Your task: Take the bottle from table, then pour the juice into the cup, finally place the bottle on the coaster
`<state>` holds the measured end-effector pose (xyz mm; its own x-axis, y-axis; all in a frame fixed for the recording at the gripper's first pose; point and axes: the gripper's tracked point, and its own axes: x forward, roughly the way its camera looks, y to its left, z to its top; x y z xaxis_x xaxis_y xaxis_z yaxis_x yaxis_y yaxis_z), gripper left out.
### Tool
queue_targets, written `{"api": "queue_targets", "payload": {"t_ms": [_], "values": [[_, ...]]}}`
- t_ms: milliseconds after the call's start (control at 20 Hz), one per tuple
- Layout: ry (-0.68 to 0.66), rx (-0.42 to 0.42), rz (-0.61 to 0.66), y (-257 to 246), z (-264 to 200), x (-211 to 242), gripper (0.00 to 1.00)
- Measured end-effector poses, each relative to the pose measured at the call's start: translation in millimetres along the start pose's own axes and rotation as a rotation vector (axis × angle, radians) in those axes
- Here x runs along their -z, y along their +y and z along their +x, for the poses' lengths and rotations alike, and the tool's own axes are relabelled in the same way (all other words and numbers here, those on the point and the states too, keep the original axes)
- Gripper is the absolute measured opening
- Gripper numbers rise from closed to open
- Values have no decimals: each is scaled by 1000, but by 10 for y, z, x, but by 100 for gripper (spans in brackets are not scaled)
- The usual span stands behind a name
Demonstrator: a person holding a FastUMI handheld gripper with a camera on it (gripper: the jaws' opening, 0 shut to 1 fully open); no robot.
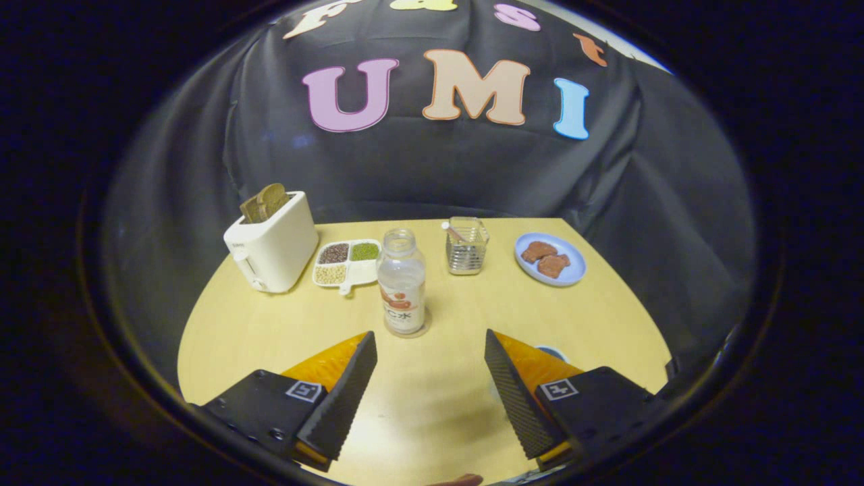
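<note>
1. Gripper view: the claw (pixel 430 351) hangs released over the yellow worktop (pixel 270 337), its two fingers spread wide and touching nothing.
2. The juice bottle (pixel 402 283) stands upright just ahead of the fingers, nearer the left one, on what looks like a thin round coaster (pixel 424 332) peeking out at its base.
3. The bottle is clear plastic with no cap on its mouth. It looks nearly empty, so it is likely light, a little springy under pressure and smooth; it could tip easily if nudged.
4. The best hold appears to be the labelled mid-body, squarely from both sides, below the shoulder.
5. A cup rim (pixel 553 352) shows partly behind the right finger; its contents cannot be told.
6. Count beyond the bottle: one white toaster (pixel 273 246) holding bread, one divided dish (pixel 347 262) of three kinds of grain, one glass tumbler (pixel 467 246) with a stick inside, one blue plate (pixel 565 273) carrying two brown pieces.
</note>
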<state>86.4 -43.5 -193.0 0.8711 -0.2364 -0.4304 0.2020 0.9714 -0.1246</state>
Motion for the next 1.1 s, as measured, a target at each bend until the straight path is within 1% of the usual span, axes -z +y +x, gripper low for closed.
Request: {"api": "queue_targets", "payload": {"t_ms": [100, 300, 600, 800, 950, 1100], "values": [[-14, -14, -21, -86, -108, -84, 100], [-49, -82, -44, -162, -342, -255, 100], [-113, -156, -62, -273, -716, -598, 100], [-155, -156, -70, -408, -943, -736, 100], [-164, -140, -80, -535, -1033, -764, 100], [-173, -136, -64, -610, -1100, -793, 100]]}}
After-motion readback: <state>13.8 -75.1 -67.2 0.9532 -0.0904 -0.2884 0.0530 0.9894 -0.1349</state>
